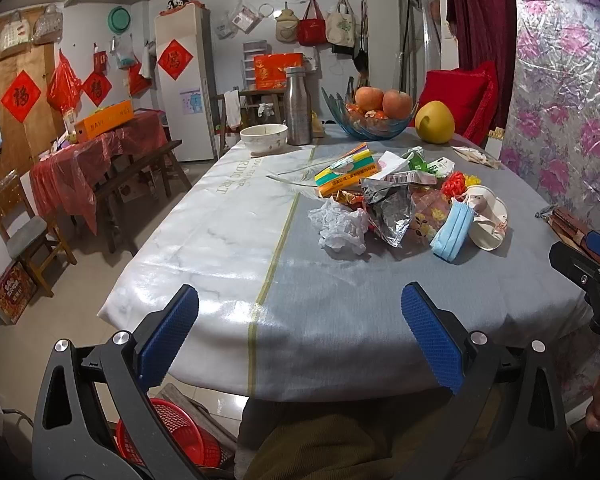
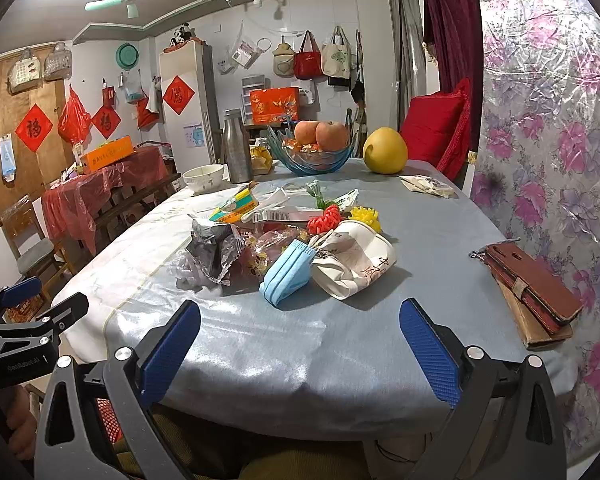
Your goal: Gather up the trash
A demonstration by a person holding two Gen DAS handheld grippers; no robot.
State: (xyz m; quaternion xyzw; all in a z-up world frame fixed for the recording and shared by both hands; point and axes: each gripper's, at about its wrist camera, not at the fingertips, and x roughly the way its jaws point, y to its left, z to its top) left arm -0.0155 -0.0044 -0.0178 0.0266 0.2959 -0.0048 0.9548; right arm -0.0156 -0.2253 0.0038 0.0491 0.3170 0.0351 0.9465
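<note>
A heap of trash lies mid-table: a crumpled white tissue, a silver foil wrapper, a blue face mask, a white pouch and a colourful carton. My left gripper hangs open over the table's near edge, short of the heap, nothing between its blue pads. My right gripper is open too, just in front of the mask and pouch. A red plastic basket sits on the floor below the left gripper.
At the back of the table stand a white bowl, a steel bottle, a blue glass fruit bowl and a yellow pomelo. A brown phone wallet lies at the right edge. A floral plastic sheet hangs on the right.
</note>
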